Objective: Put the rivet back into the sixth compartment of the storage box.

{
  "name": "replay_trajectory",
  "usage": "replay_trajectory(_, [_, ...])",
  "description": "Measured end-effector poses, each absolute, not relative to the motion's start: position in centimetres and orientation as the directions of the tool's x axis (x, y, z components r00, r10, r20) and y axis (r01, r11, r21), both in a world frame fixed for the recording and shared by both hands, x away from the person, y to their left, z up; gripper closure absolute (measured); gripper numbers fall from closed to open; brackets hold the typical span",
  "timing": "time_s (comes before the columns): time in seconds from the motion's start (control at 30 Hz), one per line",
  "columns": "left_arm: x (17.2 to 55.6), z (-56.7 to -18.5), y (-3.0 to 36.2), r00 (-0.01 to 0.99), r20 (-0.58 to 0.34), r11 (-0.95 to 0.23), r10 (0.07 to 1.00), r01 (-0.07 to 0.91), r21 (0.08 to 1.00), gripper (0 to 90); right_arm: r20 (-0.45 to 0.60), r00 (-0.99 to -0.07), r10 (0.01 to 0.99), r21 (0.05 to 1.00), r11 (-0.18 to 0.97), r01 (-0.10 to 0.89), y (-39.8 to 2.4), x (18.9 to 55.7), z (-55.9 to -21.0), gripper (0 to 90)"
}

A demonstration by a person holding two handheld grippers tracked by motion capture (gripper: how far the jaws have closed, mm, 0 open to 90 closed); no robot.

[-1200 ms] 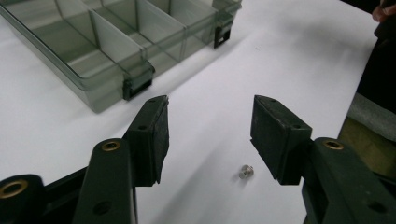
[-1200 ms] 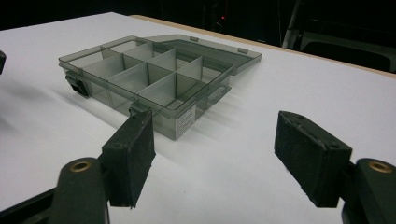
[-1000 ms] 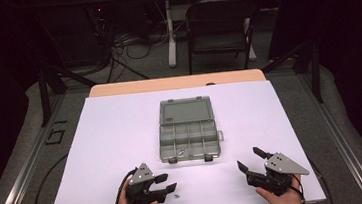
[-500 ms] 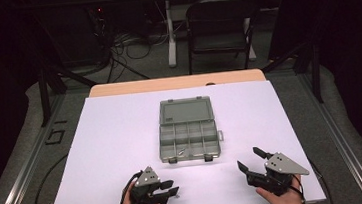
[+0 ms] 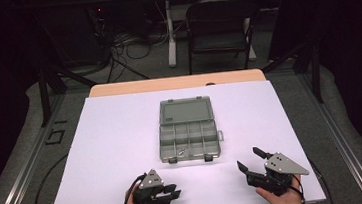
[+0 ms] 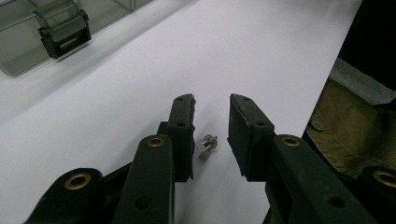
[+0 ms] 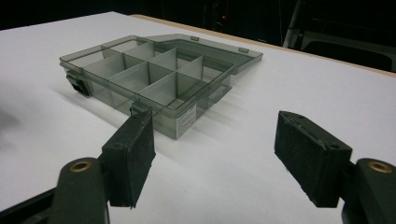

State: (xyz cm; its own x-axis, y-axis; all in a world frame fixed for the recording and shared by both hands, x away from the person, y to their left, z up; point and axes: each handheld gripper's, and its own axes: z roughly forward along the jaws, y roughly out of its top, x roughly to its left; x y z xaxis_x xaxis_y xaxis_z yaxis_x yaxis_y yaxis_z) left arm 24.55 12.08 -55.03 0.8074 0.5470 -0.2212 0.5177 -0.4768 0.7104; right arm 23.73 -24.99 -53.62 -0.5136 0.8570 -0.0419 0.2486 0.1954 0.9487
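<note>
White table, left tool closing around screw, near front edge

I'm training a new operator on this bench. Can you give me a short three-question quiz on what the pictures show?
1. True or false: the small screw lies on the white table cover between the left tool's jaws, and the pads are not yet pressing on it.
2. The right tool is: A) open, holding nothing; B) shut on the organiser box; C) holding a screw.
3. Is the box's lid open or closed?

Key
1. True; the jaws have just been closing around the screw.
2. A.
3. Open, laid back flat on the far side.
</note>
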Motion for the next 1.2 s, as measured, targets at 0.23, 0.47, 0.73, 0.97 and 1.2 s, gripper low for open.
replay_trajectory(0.23, [24.53, -55.35, 11.98, 0.799, -0.244, -0.468, 0.55, 0.537, 0.702, 73.2, -0.043, -0.516, 0.856, 0.949, 0.196, 0.248, -24.99, 23.73, -53.61, 28.5])
replay_trajectory(0.47, [24.57, -55.69, 11.76, 0.801, -0.246, -0.48, 0.546, 0.539, 0.692, 74.8, -0.044, -0.518, 0.854, 0.949, 0.198, 0.247, -24.98, 23.73, -53.61, 28.5])
replay_trajectory(0.73, [24.63, -55.94, 11.63, 0.8, -0.243, -0.494, 0.549, 0.545, 0.677, 77.8, -0.044, -0.52, 0.853, 0.949, 0.199, 0.247, -24.98, 23.74, -53.6, 28.6])
replay_trajectory(0.97, [24.62, -56.03, 11.55, 0.805, -0.238, -0.505, 0.544, 0.54, 0.673, 81.2, -0.045, -0.523, 0.851, 0.948, 0.202, 0.247, -24.99, 23.74, -53.6, 28.6])
replay_trajectory(1.2, [24.66, -56.02, 11.57, 0.806, -0.239, -0.508, 0.541, 0.54, 0.671, 82.0, -0.043, -0.523, 0.851, 0.949, 0.199, 0.246, -24.99, 23.75, -53.6, 28.5])
